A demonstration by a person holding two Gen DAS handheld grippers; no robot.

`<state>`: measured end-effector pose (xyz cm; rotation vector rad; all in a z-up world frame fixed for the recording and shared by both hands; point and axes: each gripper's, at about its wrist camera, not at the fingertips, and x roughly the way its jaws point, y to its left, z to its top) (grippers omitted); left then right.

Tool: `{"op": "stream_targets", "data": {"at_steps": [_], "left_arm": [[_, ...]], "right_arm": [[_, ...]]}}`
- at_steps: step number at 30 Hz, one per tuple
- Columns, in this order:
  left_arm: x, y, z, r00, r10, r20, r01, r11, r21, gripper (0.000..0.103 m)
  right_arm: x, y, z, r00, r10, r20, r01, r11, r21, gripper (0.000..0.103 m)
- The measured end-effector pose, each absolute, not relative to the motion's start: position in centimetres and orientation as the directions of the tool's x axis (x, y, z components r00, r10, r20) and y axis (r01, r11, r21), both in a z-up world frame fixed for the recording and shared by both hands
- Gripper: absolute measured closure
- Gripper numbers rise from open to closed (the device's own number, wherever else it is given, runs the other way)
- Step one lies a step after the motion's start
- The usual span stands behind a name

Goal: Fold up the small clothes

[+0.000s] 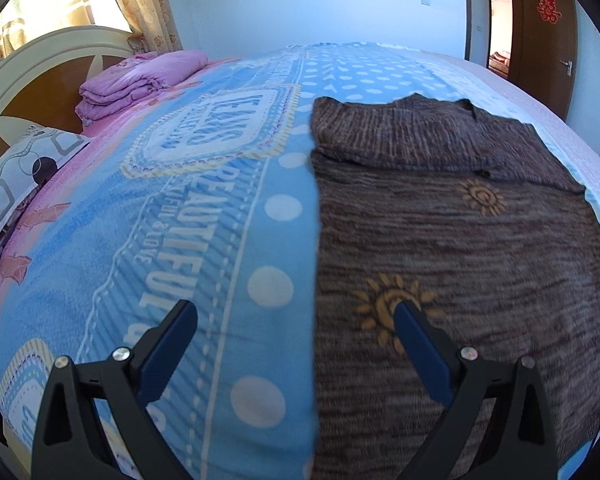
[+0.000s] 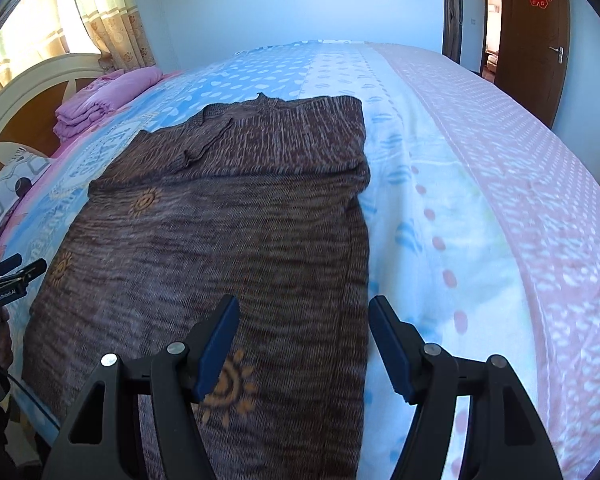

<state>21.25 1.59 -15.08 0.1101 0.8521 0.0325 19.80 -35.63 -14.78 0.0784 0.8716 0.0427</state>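
Sweater (image 2: 228, 216) edge between parted fingers (image 2: 216, 344)

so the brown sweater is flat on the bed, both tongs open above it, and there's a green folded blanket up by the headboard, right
Not quite: the folded blanket by the headboard is pink, not green, as the left wrist view shows. The rest holds: brown sweater flat on the bed, left tongs and right tongs open.
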Motion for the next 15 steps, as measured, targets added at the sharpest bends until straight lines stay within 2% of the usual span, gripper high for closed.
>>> {"op": "stream_targets", "data": {"at_steps": [15], "left_arm": [[17.7,1.6,-16.2,0.633,0.06,-0.772,0.054,0.991,0.121,0.002]], "right_arm": [[16.1,-34.1,-15.8,0.612,0.093,-0.785,-0.028,0.995,0.097,0.036]]}}
